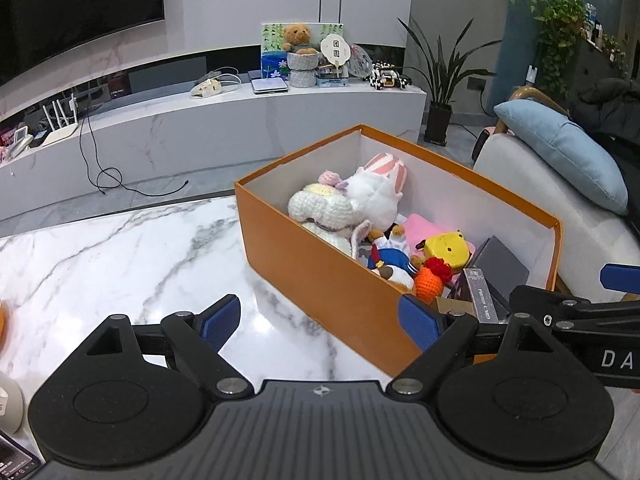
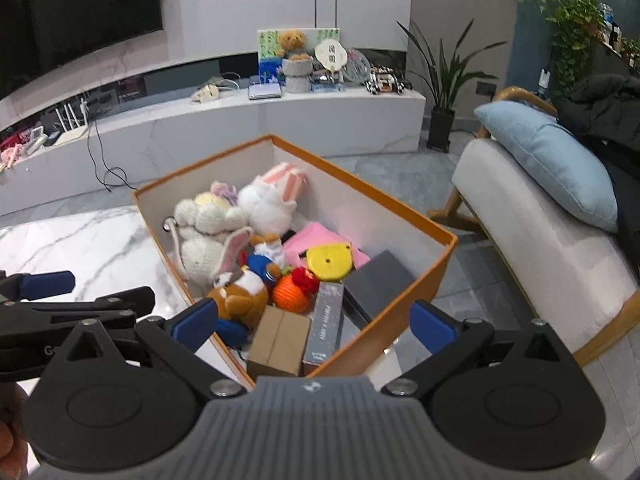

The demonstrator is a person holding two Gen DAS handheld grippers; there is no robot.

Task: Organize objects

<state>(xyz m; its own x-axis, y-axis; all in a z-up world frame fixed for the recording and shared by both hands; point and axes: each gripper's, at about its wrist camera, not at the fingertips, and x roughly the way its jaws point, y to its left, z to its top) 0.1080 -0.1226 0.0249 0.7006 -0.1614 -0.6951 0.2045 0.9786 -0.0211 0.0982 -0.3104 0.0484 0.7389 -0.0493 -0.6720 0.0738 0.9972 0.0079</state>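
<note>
An orange box (image 1: 320,280) stands on the marble table (image 1: 100,256); it also shows in the right wrist view (image 2: 416,316). It holds plush toys, a white rabbit (image 2: 268,204), a crochet sheep (image 2: 208,216), an orange crochet ball (image 2: 292,294), a yellow toy (image 2: 330,262), a dark grey case (image 2: 378,282) and a small cardboard box (image 2: 278,340). My left gripper (image 1: 320,322) is open and empty, in front of the box's near wall. My right gripper (image 2: 314,324) is open and empty, above the box's near corner.
A white armchair (image 2: 540,248) with a blue cushion (image 2: 552,160) stands right of the table. A marble TV console (image 1: 240,120) with a teddy bear and cables lies behind. A potted plant (image 1: 440,80) stands on the floor. Small objects sit at the table's left edge (image 1: 8,400).
</note>
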